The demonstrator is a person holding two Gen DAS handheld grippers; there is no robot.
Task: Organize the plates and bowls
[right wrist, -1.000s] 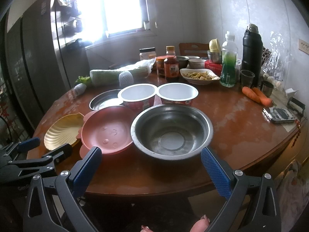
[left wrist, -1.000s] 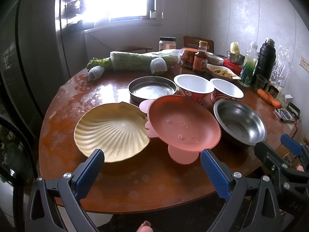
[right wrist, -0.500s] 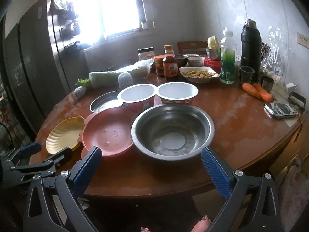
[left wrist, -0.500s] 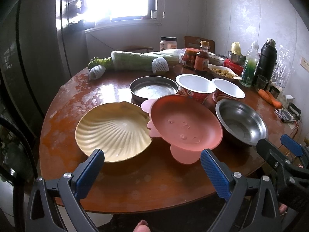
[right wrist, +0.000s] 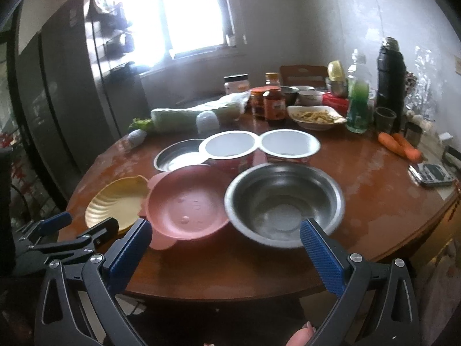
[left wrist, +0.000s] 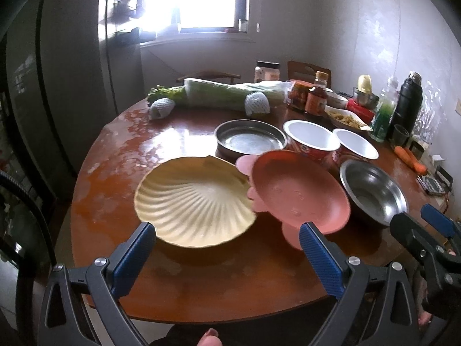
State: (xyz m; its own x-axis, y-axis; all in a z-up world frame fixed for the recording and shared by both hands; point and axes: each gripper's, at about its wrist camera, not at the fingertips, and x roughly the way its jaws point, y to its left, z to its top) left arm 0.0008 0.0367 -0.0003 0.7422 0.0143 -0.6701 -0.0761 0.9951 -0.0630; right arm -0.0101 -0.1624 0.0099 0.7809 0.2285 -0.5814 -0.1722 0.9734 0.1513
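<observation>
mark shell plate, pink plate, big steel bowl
shell plate point(left wrist: 193, 199), left wrist view, ribbed centre
pink plate point(right wrist: 187, 204), right wrist view, flat inner base
steel bowl point(right wrist: 283, 201), right wrist view, inner wall

Shell plate point(left wrist: 196, 201): pale yellow, ribbed. Plate point(left wrist: 299, 191): pink. Bowl point(right wrist: 283, 203), pan point(left wrist: 250, 139): steel. Cups point(left wrist: 311, 138): white inside, red outside. Table point(left wrist: 201, 276): reddish-brown. Pads point(left wrist: 134, 255): blue.

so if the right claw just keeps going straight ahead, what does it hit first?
Most likely the large steel bowl: the right claw is open and the bowl's near rim sits between its fingertips. The pink plate lies just left of that line. Depth is uncertain.
</observation>
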